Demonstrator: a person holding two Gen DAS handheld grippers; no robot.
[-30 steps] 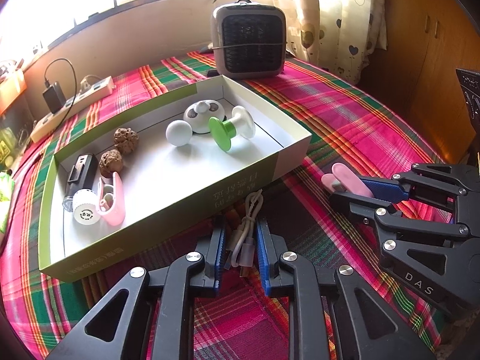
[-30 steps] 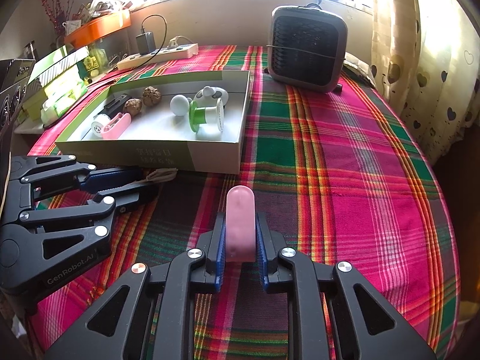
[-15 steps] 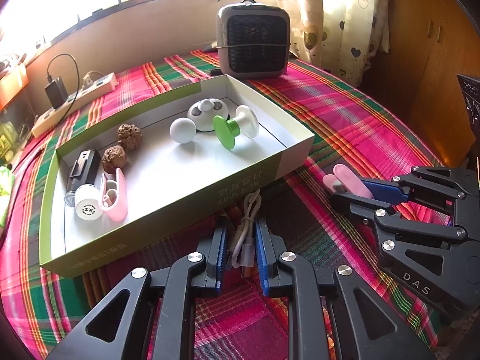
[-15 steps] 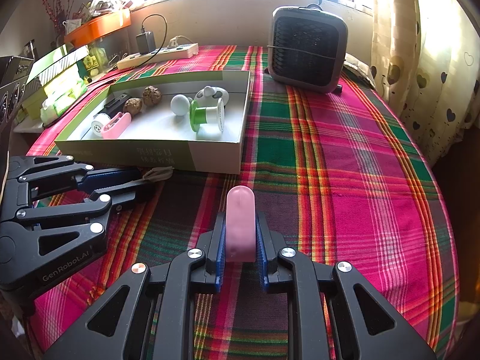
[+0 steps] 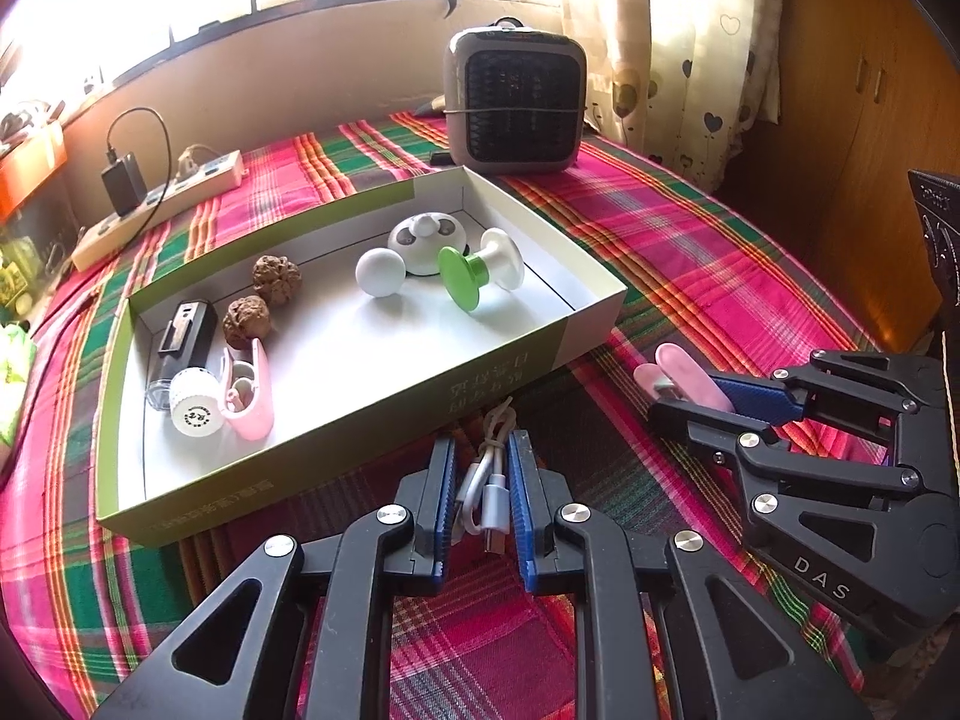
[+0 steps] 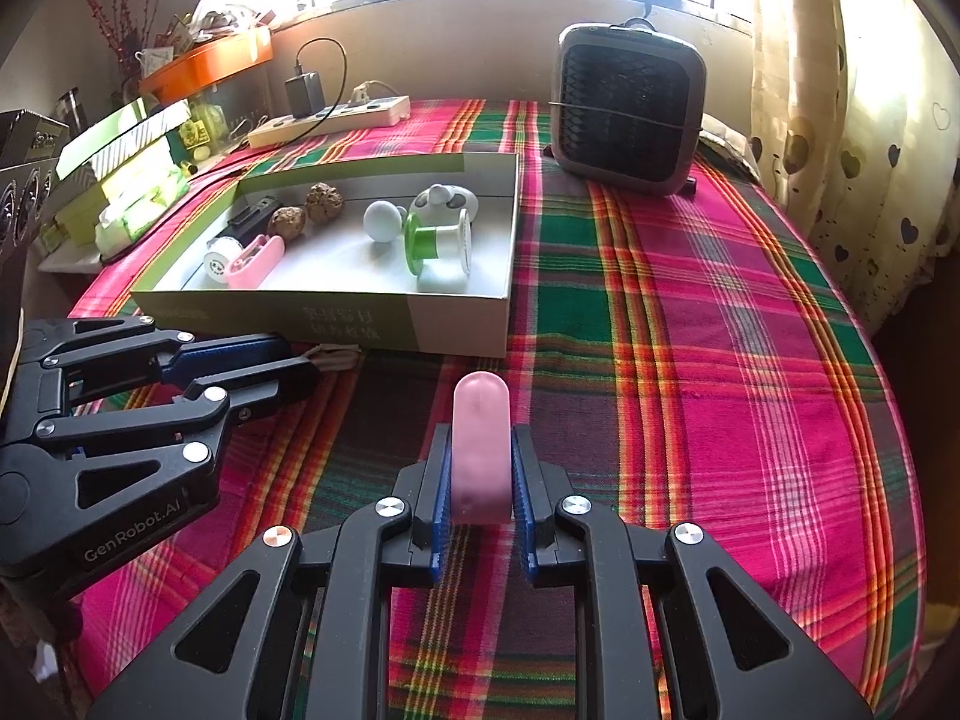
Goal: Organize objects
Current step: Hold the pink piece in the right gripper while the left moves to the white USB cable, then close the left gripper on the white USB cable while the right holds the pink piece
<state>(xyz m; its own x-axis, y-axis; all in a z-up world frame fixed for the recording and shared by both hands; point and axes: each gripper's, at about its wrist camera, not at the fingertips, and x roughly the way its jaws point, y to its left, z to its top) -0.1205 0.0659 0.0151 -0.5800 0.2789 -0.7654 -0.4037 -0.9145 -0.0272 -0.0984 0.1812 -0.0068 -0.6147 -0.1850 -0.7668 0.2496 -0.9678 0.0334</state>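
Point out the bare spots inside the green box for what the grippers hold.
Box floor is bare in the middle, between the walnuts and white ball, and along the near wall. Crowded: left end by the pink case, far right corner around the green spool.

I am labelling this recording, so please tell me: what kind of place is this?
Probably a room in a home: a plaid cloth covers the surface, heart-print curtains hang by a sunny window, and a small heater and power strip stand nearby.
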